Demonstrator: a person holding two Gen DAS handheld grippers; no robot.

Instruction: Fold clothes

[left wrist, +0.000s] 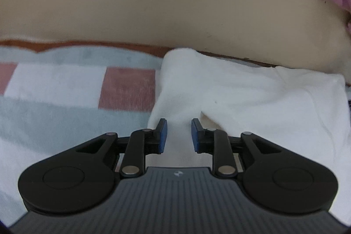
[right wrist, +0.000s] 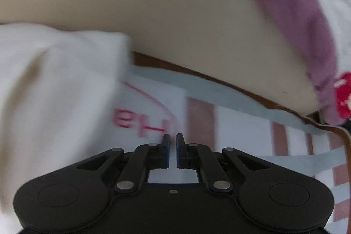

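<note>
A white garment (left wrist: 252,93) lies partly folded on a patchwork blanket (left wrist: 54,84). In the left wrist view my left gripper (left wrist: 179,135) is open, its blue pads either side of the garment's near left fold, with cloth showing between them. In the right wrist view the same white garment (right wrist: 48,89) fills the left side, blurred. My right gripper (right wrist: 173,150) is nearly closed with a thin gap between the pads and nothing held; it hovers over the blanket (right wrist: 241,124), to the right of the garment.
The blanket has white, pale blue and dusty pink patches and red lettering (right wrist: 140,122). A beige wall (left wrist: 175,3) rises behind the bed's brown edge (left wrist: 87,45). A purple-trimmed white fabric (right wrist: 296,14) with a red spot hangs at the upper right.
</note>
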